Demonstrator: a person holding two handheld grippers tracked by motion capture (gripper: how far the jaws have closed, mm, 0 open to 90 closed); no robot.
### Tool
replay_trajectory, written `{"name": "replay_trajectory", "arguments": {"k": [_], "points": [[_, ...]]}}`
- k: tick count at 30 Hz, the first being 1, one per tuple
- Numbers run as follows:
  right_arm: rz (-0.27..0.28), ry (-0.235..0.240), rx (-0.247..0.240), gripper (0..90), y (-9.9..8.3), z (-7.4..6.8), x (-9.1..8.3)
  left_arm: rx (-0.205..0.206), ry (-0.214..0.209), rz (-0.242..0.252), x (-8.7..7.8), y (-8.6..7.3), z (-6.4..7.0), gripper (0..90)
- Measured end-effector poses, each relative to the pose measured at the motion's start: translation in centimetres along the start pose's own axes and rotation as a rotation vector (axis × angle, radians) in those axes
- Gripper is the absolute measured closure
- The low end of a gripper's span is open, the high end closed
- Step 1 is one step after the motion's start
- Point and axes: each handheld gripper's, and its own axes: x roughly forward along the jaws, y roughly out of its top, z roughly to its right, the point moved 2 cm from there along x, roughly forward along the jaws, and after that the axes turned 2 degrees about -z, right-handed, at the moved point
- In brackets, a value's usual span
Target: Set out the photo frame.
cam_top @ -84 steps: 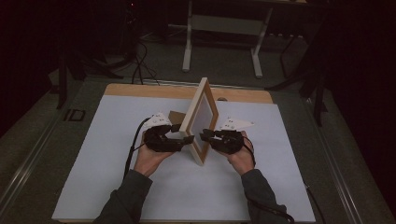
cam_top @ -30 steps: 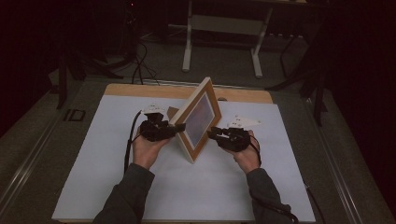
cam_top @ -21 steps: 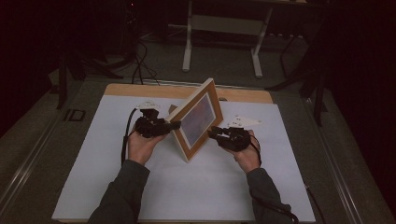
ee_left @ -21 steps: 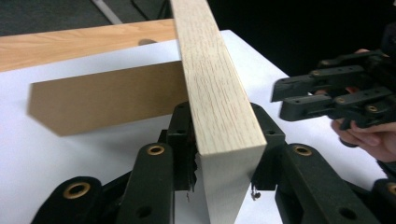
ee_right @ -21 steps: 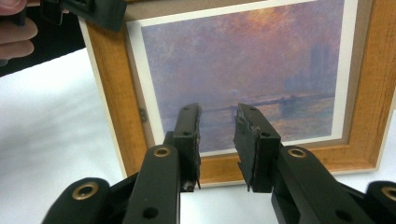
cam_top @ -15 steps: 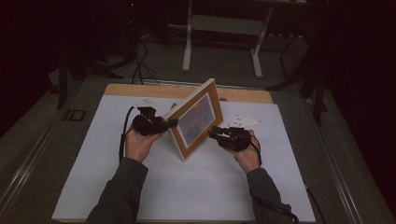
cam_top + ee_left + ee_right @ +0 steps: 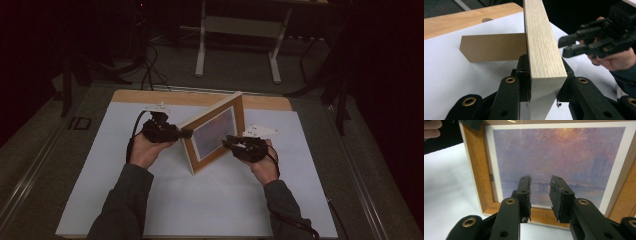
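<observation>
You have swung the frame (image 7: pixel 215 132) round since a moment ago, so its picture now faces your right gripper (image 7: pixel 540 195), whose jaws stand slightly apart, holding nothing. Your left gripper (image 7: pixel 544 82) clamps the frame's edge. The frame stands tilted mid-table, stand (image 7: pixel 492 47) behind; setting it upright looks near.

Left gripper (image 7: pixel 181 133), in the left hand (image 7: pixel 145 150) at ten o'clock, jaws clamped. Right gripper (image 7: pixel 229 143), in the right hand (image 7: pixel 262 165) at two o'clock, jaws slightly parted.
</observation>
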Motion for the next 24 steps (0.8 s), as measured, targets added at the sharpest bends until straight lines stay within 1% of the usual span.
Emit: {"name": "replay_trajectory", "arguments": {"k": [5, 7, 9, 11, 13, 16, 18, 19, 21, 24], "points": [[0.003, -0.012, 0.004, 68.5, 0.1, 0.3, -0.1, 0.004, -0.049, -0.010, -0.1, -0.1, -0.4, 71.6], [-0.006, -0.015, 0.007, 67.8, 0.1, 0.4, -0.1, 0.012, -0.067, -0.017, -0.1, -0.1, -0.5, 71.5], [-0.016, -0.031, -0.002, 67.5, 0.2, 0.6, -0.1, 0.019, -0.079, -0.023, -0.1, -0.1, -0.6, 71.4], [-0.023, -0.043, -0.007, 67.3, 0.2, 0.7, 0.0, 0.024, -0.071, -0.025, -0.1, -0.1, -0.5, 71.3], [-0.020, -0.049, -0.002, 66.7, 0.3, 1.0, 0.0, 0.033, -0.053, -0.023, -0.1, -0.1, -0.4, 71.1], [-0.022, -0.064, 0.001, 64.8, 0.4, 1.3, 0.0, 0.030, -0.022, -0.018, -0.1, -0.2, -0.1, 69.6], [-0.034, -0.083, -0.003, 62.3, 0.5, 1.6, 0.2, 0.027, -0.007, -0.017, -0.1, -0.3, -0.1, 66.7], [-0.041, -0.095, -0.011, 61.3, 0.5, 1.8, 0.3, 0.024, 0.001, -0.012, -0.2, -0.3, -0.1, 65.3], [-0.044, -0.111, -0.012, 59.8, 0.6, 2.1, 0.4, 0.016, 0.011, 0.003, -0.4, -0.4, -0.1, 63.6], [-0.034, -0.137, 0.006, 58.1, 0.7, 2.7, 0.3, 0.018, 0.028, 0.020, -0.7, -0.6, -0.1, 61.3]]}}
